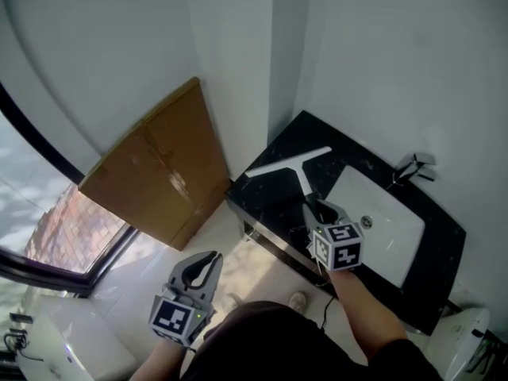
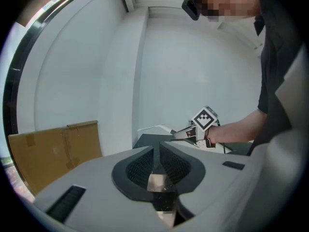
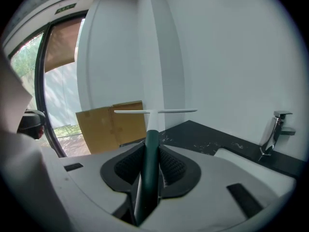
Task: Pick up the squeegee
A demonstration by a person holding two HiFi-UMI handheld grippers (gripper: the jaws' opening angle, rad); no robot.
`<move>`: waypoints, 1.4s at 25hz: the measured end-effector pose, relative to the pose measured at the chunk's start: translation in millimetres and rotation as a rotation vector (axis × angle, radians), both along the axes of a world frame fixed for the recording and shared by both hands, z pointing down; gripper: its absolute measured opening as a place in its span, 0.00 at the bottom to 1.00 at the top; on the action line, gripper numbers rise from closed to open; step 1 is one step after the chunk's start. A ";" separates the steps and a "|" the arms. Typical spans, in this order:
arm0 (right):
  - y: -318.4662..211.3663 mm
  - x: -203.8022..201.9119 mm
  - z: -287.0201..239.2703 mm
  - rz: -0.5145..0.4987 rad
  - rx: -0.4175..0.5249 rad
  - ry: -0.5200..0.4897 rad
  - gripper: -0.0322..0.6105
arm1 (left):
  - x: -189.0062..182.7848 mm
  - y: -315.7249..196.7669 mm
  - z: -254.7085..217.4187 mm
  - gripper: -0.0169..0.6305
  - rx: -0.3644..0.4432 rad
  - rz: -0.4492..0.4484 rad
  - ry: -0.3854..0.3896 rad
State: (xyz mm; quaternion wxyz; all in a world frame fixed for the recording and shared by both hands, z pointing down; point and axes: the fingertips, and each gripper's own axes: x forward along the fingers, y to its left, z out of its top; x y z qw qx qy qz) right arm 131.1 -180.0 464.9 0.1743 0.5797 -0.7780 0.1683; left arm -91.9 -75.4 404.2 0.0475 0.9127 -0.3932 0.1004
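Right gripper (image 1: 319, 210) fingers clench squeegee (image 1: 288, 163) handle (blade above counter (image 1: 274, 201)); left gripper (image 1: 208, 260) fingers together, empty.

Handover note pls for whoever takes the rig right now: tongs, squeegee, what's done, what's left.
Right tongs: shut on the dark handle of the squeegee, with its white blade crosswise at the far end.
Left tongs: shut, nothing between them, held low and away from the counter.
Squeegee: in the air over the black counter; in the head view it is to the left of the white sink.
Done: the pick-up looks complete.
Left: probably just keep the grip firm and the blade clear of the wall.
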 end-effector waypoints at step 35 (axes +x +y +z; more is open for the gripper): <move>130.9 5.7 -68.1 -0.023 0.153 -0.003 0.21 | 71.2 3.3 -12.4 0.09 0.054 0.163 0.023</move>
